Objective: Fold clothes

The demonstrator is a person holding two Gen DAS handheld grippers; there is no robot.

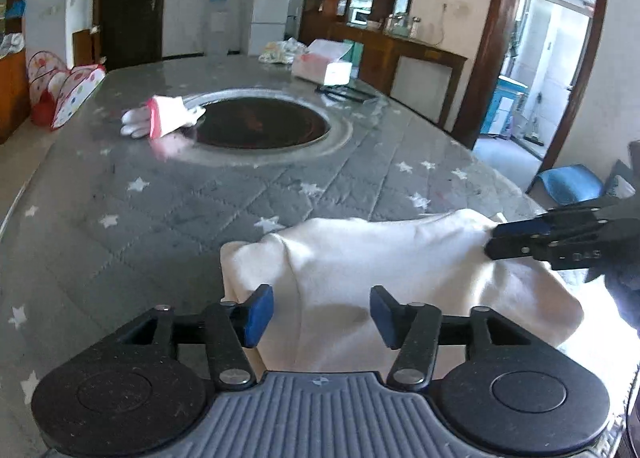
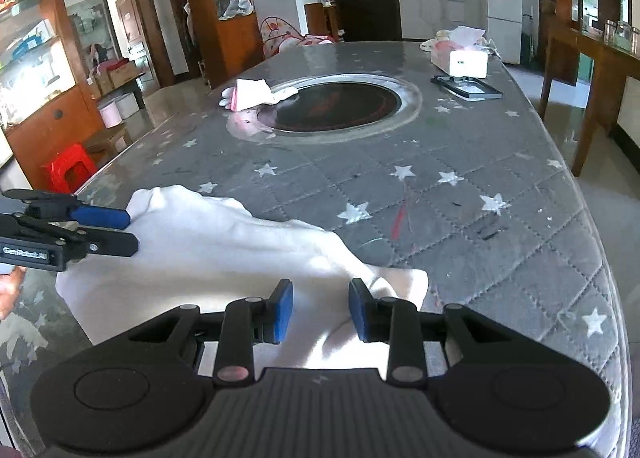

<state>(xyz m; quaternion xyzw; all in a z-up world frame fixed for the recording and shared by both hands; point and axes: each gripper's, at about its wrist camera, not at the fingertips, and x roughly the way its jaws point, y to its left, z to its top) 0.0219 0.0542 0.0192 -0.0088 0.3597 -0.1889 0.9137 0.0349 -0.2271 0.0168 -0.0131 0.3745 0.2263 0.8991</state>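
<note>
Hovering apart-jawed, my left gripper [image 1: 322, 312] and right gripper [image 2: 320, 308] hold nothing — the white garment [image 1: 360, 270] lies bunched at the table's [image 2: 460, 178] near edge; clamping stacked layers could skew the fold.

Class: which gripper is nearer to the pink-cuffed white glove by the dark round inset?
Left. The left gripper sits on the glove's side of the white garment; the right gripper is at the opposite end.
</note>
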